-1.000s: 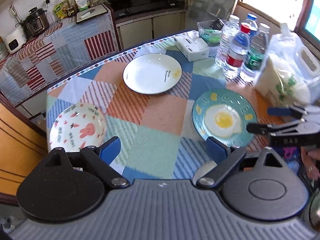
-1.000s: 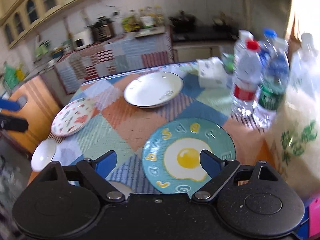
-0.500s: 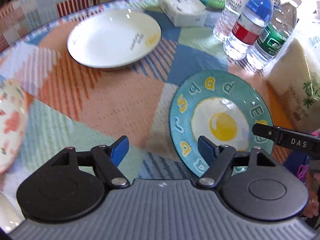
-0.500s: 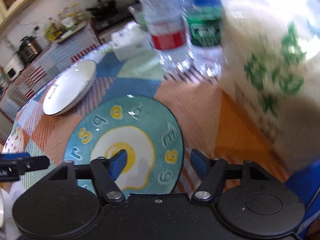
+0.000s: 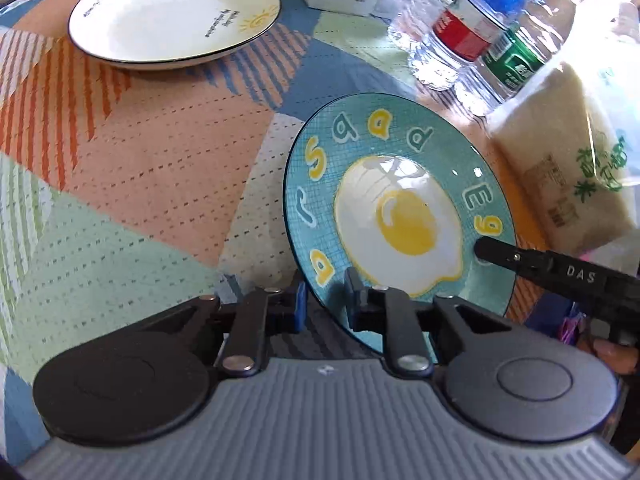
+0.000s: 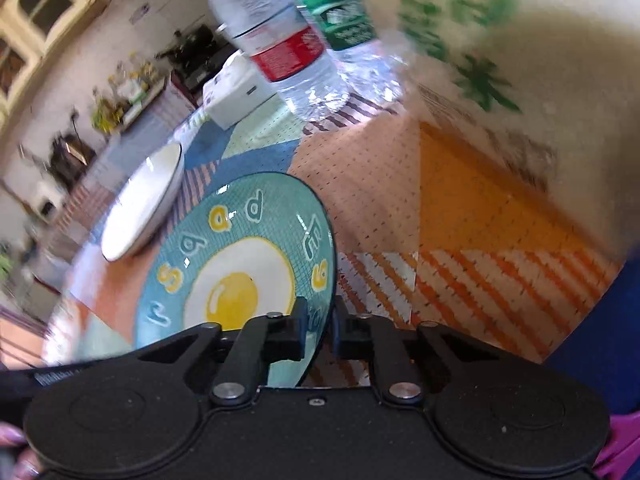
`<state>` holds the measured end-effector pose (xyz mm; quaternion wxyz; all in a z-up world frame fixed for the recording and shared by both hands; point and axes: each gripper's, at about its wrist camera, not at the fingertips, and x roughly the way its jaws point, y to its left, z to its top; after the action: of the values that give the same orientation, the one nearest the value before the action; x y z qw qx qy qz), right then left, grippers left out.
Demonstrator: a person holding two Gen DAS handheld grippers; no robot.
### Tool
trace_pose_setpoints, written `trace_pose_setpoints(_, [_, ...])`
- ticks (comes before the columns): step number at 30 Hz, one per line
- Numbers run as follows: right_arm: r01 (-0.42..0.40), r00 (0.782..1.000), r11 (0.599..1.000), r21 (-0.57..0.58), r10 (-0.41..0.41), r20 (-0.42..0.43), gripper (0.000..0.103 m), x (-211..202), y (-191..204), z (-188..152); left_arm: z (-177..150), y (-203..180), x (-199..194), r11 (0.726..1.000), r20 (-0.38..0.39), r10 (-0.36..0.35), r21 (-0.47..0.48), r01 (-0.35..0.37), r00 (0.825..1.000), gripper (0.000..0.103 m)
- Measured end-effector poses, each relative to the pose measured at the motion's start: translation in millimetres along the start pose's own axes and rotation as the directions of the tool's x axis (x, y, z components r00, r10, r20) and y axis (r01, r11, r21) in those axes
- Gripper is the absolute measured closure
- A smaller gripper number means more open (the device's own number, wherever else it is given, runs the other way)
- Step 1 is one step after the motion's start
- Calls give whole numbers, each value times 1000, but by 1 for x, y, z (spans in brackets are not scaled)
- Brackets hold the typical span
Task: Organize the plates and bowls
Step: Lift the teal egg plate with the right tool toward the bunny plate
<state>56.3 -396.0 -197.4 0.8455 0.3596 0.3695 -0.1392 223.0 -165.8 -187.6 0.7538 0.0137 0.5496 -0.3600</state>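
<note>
Plate-wise, your left gripper (image 5: 324,300) and right gripper (image 6: 320,328), stamped "DAS", had just closed, both pinching the glossy round teal egg plate (image 5: 400,216) near the tablecloth's (image 5: 140,184) edge.

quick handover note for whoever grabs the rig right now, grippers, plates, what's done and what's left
Left gripper: jaws have just closed onto the near rim of the egg plate.
Right gripper: jaws also just closed, clamped on the same plate's rim at its right side.
White plate sits apart, farther back on the patchwork tablecloth. Water bottles and a rice bag stand close on the right.
Done: the plate is gripped by both.
Left: lift, stack it with the other plates.
</note>
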Motion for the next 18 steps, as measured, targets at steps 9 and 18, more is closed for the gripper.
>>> trace_pose_setpoints(9, [-33,999,985,-171,30,-20,86,-3,26,-1,-3,-5,-28,994,52,91,50,-94,994,86])
trace_pose_setpoints(18, [-127,992,961,-247,122,-32,85,0,61,3,-8,12,-79,985,100,171,-9,-171,980,85])
